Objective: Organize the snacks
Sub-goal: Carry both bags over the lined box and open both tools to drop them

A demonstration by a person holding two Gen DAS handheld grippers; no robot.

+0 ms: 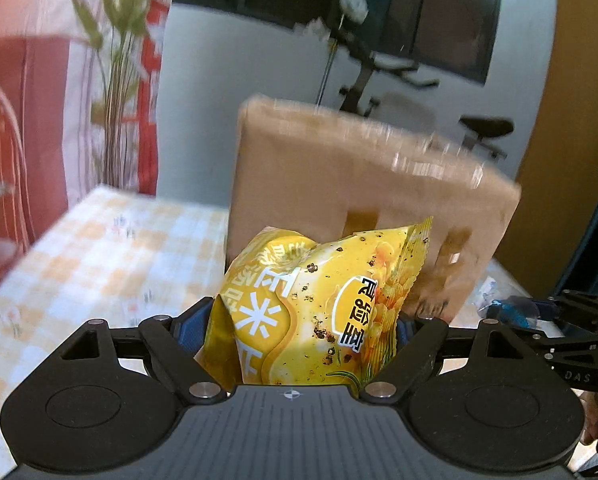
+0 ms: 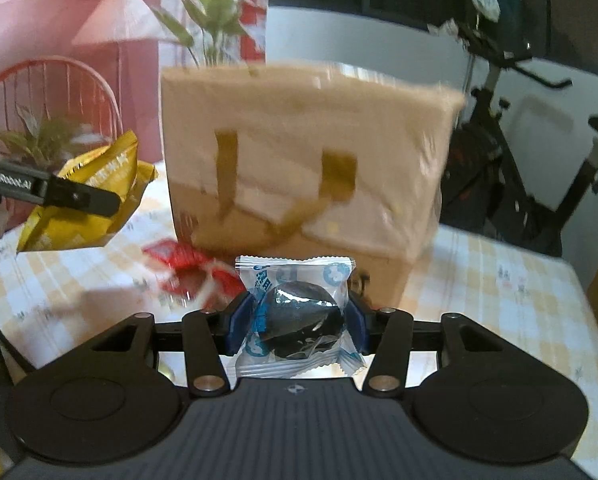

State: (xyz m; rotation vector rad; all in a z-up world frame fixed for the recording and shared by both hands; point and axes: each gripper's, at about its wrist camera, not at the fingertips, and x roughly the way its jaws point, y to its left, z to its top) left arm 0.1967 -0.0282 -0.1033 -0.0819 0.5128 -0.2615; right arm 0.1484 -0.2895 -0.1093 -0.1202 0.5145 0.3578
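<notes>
jaws of my left gripper (image 1: 303, 320) stand wide but clamped on a puffy yellow snack bag (image 1: 311, 312), their blue pads pressed into its two sides, while my right gripper (image 2: 297, 320) pinches a small clear packet with a dark round snack inside (image 2: 299, 320), pads tight against both edges of the wrapper. both items are off the checked tablecloth (image 2: 499, 280) and held in front of the tan bag with brown handles (image 2: 299, 152), which stands upright near the middle of the table. from the right wrist view i can see my left gripper and the yellow bag off to the left of the tan bag, and a red snack packet (image 2: 187, 268) lies on the cloth at the tan bag's foot, not picked up. i judge this to be the carrying step: two snacks in hand, headed for the tan bag. its top opening is not visible to me, so next i need to get above the rim, line up over the mouth, and let go one snack at a time. the handles hang down the front and could catch a packet.
</notes>
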